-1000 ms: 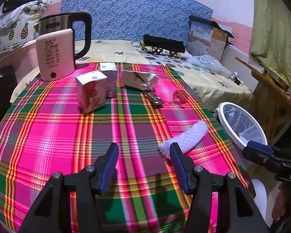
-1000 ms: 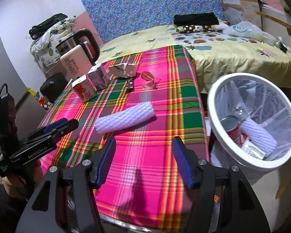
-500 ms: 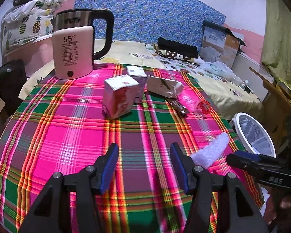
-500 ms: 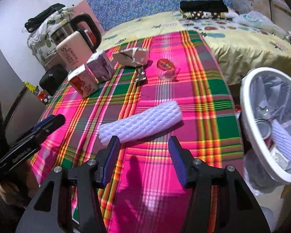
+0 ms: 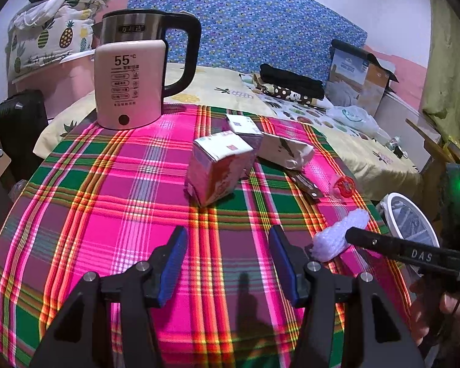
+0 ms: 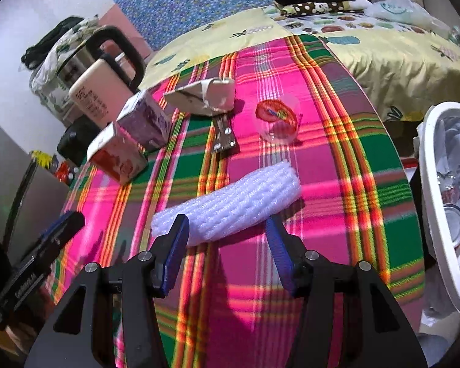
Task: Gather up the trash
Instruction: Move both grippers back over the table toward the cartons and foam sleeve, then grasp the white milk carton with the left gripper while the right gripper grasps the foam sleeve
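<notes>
Two grippers are held over the table (image 6: 337,165): the right gripper (image 6: 227,230), jaws spread, is lined up around the white foam sleeve (image 6: 230,202), untouched near the bin (image 6: 429,214); the left gripper (image 5: 227,245) is kept wide and empty toward the cartons (image 5: 217,168).

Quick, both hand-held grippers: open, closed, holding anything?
Left hand-held gripper: open, empty, over bare tablecloth.
Right hand-held gripper: open, holding nothing; its fingers straddle the foam sleeve without pressing on it.

A white foam net sleeve (image 6: 230,204) lies flat on the near right of the plaid cloth. Farther back stand two small cartons (image 6: 118,155), beside a crushed carton (image 6: 204,96) and a clear cup (image 6: 277,119).
</notes>
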A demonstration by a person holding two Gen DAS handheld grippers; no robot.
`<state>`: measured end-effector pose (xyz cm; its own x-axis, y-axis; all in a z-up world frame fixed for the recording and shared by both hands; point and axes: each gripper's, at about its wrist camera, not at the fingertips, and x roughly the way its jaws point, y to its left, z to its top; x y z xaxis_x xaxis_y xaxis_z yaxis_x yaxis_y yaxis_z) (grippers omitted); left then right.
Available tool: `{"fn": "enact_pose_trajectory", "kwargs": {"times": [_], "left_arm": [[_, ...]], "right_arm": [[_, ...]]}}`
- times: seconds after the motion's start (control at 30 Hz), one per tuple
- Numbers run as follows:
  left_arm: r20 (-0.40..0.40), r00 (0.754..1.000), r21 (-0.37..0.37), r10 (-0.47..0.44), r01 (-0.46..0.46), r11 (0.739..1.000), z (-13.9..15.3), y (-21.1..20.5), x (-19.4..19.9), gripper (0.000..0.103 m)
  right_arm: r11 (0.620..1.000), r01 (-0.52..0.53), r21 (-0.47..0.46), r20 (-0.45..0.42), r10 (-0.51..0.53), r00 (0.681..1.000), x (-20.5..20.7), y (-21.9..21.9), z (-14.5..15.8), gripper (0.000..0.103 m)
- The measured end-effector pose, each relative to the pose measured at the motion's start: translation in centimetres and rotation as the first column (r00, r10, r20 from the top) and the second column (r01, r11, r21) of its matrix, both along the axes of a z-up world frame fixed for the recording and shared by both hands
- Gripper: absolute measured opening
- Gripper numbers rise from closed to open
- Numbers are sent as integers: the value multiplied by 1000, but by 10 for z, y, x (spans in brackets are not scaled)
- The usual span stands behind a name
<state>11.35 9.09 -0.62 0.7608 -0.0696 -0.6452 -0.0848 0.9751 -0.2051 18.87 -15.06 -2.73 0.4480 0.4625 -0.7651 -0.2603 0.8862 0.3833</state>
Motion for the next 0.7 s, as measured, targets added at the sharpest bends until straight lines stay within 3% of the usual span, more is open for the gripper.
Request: {"fn": "enact_pose_trajectory", "kwargs": {"times": [0.47,0.7], "left_arm": [[-9,1000,17,9,-9,1000,-2,11,33,62],[-19,1000,40,-3,3,999,-5,16,62,64]], "right_arm": [[998,47,33,-56,-45,997,24,19,-7,54],[1000,10,25,-14,-9,1000,27,19,-5,28]]}}
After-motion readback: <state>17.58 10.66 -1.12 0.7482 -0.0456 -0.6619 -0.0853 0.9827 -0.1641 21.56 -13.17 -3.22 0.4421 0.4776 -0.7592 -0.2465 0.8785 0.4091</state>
